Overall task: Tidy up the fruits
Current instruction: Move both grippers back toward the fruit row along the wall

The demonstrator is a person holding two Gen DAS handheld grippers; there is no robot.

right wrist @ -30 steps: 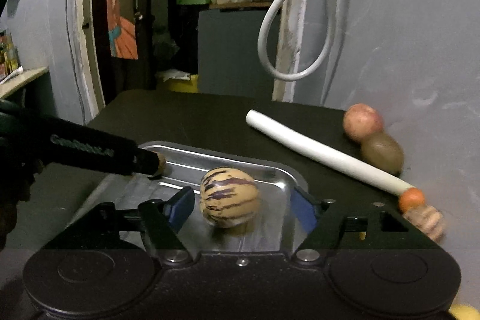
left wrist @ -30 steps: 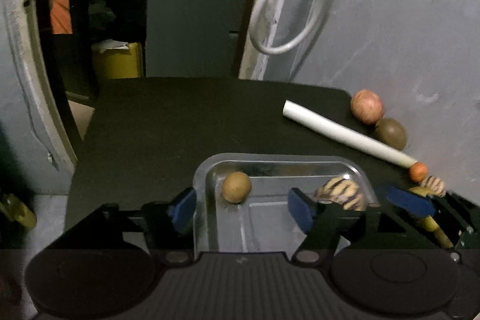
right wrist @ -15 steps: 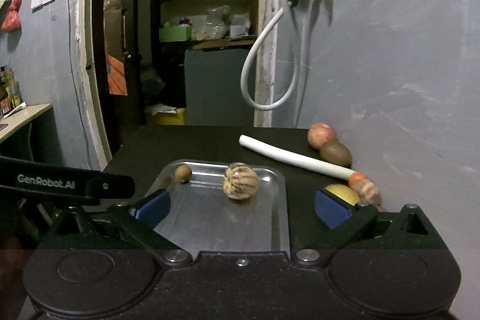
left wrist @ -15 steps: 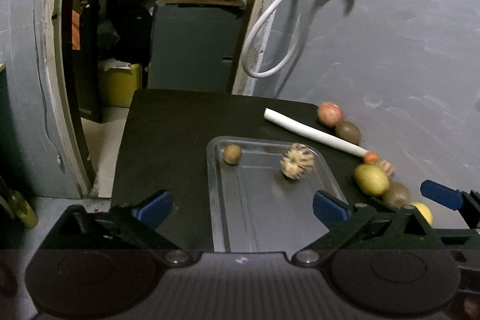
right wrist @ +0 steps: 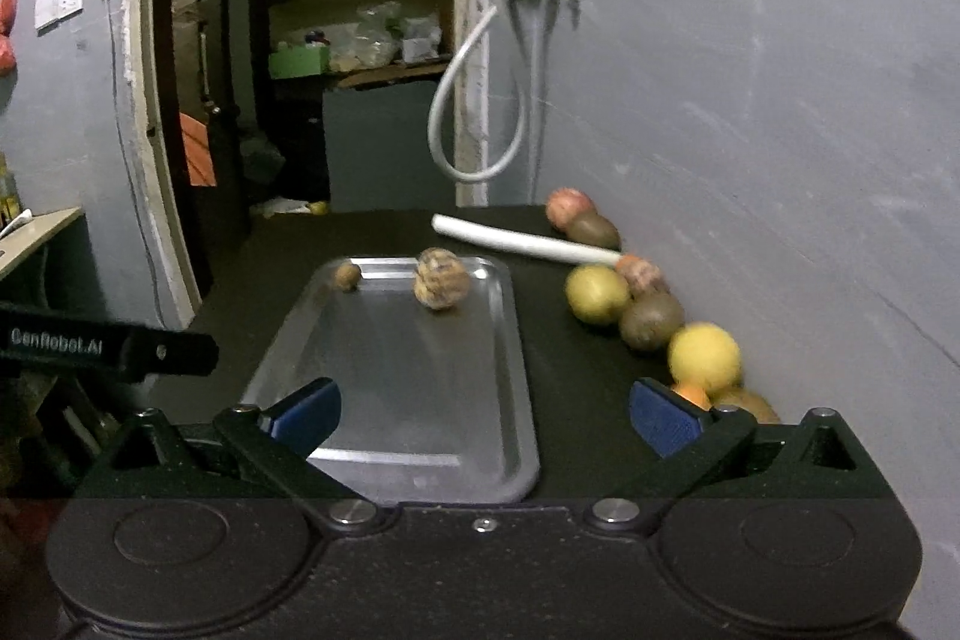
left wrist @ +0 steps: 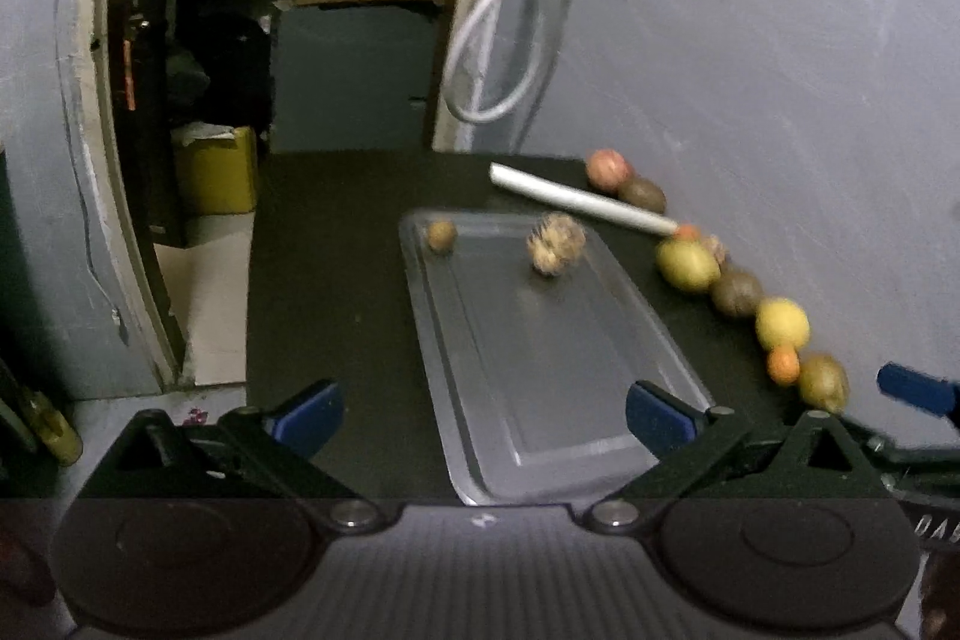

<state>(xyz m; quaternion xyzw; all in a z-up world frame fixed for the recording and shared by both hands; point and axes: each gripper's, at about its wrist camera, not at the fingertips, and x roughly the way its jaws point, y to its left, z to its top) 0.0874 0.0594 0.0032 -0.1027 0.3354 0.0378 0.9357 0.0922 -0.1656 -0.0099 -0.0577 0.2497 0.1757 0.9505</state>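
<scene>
Metal tray point(left wrist: 540, 400), rectangular, lying on a black table point(left wrist: 336, 280) against a grey wall point(left wrist: 780, 70); long axis running from 6 toward 12 o'clock. Contents, both at the tray's far end: one small brown round fruit point(left wrist: 441, 235) at the 11 o'clock corner, one larger striped round fruit point(left wrist: 555, 243) toward 1 o'clock, the two apart. Outside the tray, along the foot of the wall from 1 to 4 o'clock: a reddish fruit point(left wrist: 607, 168) touching a brown fruit point(left wrist: 643, 195); a white tube point(left wrist: 582, 203) lying slantwise beside them; a yellow-green fruit point(left wrist: 687, 263); a dark brown fruit point(left wrist: 737, 293); a yellow fruit point(left wrist: 782, 323); a small orange fruit point(left wrist: 783, 365); an olive-brown fruit point(left wrist: 823, 381) nearest the cameras. Left gripper point(left wrist: 483, 415): blue-padded jaws spread wide, nothing between them, held above the tray's near end. Right gripper point(right wrist: 485, 415): jaws likewise spread wide and empty, over the tray's near right corner, its right pad close before the small orange fruit. A white hose point(right wrist: 474, 112) hangs looped on the wall at 12 o'clock.
</scene>
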